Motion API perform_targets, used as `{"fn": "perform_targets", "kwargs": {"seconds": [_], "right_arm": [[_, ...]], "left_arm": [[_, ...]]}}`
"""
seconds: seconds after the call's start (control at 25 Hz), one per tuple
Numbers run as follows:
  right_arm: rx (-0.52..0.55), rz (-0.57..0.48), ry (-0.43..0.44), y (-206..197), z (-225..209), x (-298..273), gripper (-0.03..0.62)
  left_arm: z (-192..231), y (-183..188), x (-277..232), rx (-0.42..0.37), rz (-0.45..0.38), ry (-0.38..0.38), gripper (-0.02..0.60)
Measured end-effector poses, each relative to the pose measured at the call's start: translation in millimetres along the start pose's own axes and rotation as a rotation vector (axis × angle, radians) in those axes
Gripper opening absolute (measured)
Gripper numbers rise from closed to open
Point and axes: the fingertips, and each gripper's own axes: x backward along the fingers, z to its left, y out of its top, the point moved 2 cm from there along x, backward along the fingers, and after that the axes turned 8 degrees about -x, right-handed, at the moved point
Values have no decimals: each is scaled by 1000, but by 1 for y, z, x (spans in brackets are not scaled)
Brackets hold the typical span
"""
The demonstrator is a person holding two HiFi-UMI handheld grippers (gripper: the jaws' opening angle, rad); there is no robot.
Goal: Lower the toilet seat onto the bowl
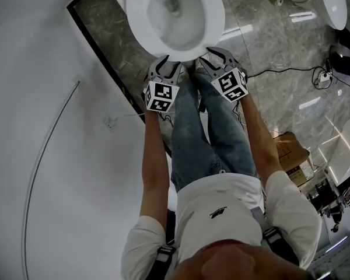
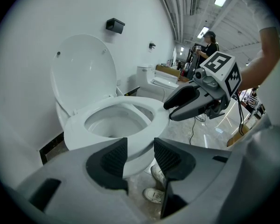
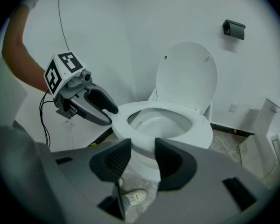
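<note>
While the person stands facing the toilet, the toilet seat point(image 1: 139, 17) point(image 2: 77, 127) point(image 3: 203, 127) lies flat on the bowl point(image 1: 176, 22) point(image 2: 113, 124) point(image 3: 161, 125), and the lid point(image 2: 84, 73) point(image 3: 186, 73) stands upright behind it against the white wall point(image 1: 29, 51).

Both grippers are held at the front rim of the seat, 1 on each side of its front curve. The left gripper point(image 1: 163, 64) point(image 2: 140, 155) point(image 3: 110, 115) has its jaws apart; the front edge of the seat shows through the gap, and the pads point(image 2: 114, 158) press on nothing. The right gripper point(image 1: 217, 56) point(image 3: 142, 157) point(image 2: 170, 112) also has its jaws apart, with the front of the bowl seen beyond the gap and nothing clamped. Each one points slanting down toward the rim, its tips just beside the seat; whether they touch it cannot be told.

Below the jaws the person's white shoes point(image 2: 154, 195) point(image 3: 133, 197) stand on the marbled floor point(image 1: 262, 28), close to the base of the toilet.

A small black box point(image 2: 115, 25) point(image 3: 234, 28) is fixed high on the wall above the lid. A 2nd toilet point(image 2: 155, 80) stands further along the wall. A black cable point(image 1: 280, 72) runs across the floor, and a cardboard box point(image 1: 289, 150) sits by the person's right side.
</note>
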Motion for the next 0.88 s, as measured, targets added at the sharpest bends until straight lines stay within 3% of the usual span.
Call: {"fn": "perform_targets", "kwargs": {"seconds": [0.88], "right_arm": [[-80,67,5,-39,-1,-25,117]], "left_arm": [[-12,-33,-29,34,83,-41,130]]}}
